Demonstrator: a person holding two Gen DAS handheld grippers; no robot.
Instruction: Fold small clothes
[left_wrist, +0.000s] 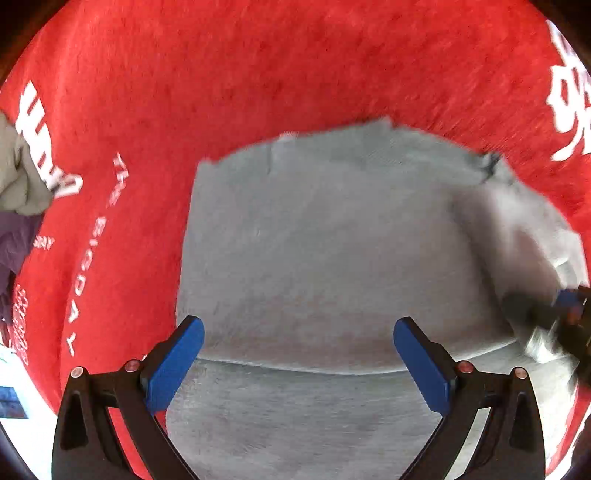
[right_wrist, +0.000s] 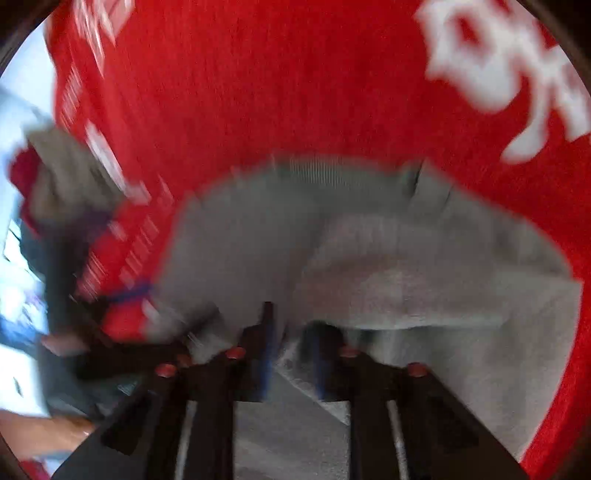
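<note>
A: Where does the garment lie?

B: The pale grey knitted garment (left_wrist: 325, 236) lies flat on the red fleece cloth with white lettering (left_wrist: 258, 74), one edge folded over.

A: And your left gripper (left_wrist: 299, 363)?

B: Its blue-padded jaws stand wide apart above the grey knit, holding nothing.

A: The right gripper (right_wrist: 291, 354)?

B: My view is blurred; its jaws show a narrow gap over a grey fold, and I cannot tell whether they pinch it.

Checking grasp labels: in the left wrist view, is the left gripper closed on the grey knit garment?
No, the left gripper has its blue-padded fingers spread wide above the grey knit garment, pinching nothing.
</note>
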